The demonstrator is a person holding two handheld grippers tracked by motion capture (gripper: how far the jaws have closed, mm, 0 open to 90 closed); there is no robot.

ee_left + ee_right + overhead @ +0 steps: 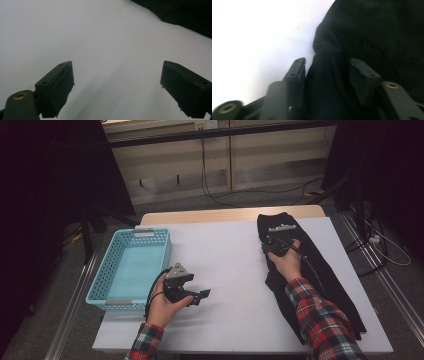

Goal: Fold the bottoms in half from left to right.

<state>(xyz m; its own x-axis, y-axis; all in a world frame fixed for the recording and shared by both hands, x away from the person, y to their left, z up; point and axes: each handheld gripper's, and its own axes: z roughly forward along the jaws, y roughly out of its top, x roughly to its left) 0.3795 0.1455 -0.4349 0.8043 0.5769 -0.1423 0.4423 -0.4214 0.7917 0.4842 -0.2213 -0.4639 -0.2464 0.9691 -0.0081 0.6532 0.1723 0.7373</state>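
Note:
A black garment (327, 280) lies in a long strip along the right side of the white table (225, 255). My right gripper (275, 236) rests on its far end, at the cloth's left edge. In the right gripper view a raised fold of the garment (374, 30) fills the gap between the jaws of the right gripper (327, 67), and both pads touch it. My left gripper (202, 295) hovers low over bare table near the front, jaws wide apart. Nothing lies between the left gripper's (117, 72) jaws, and the garment's edge (187, 15) shows dark at the top right.
A light blue plastic basket (102, 285) with nothing in it stands at the table's left edge, just left of my left hand. Bare white table lies between the two hands. Beyond the far edge are cables on the floor and dark stands.

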